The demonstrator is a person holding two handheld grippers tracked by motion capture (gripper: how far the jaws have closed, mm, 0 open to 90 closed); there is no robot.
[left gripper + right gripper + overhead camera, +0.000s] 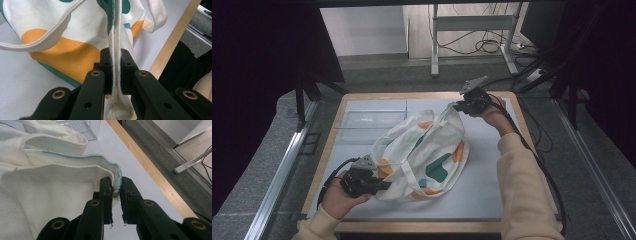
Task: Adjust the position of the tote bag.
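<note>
A white cloth tote bag (427,155) with orange and teal shapes lies across the middle of the table. My left gripper (382,185) at the near left is shut on the bag's folded edge (115,62), which runs up between the jaws. A white strap (45,37) loops off to the left of it. My right gripper (457,106) at the far right is shut on the bag's rim corner (116,185), which has light blue stitching. That corner is lifted off the table.
A clear plastic tray (372,120) sits at the far left of the white table top (492,185). The wooden table edge (150,167) runs close beside my right gripper. Cables trail from both grippers. A metal desk frame (472,30) stands beyond the table.
</note>
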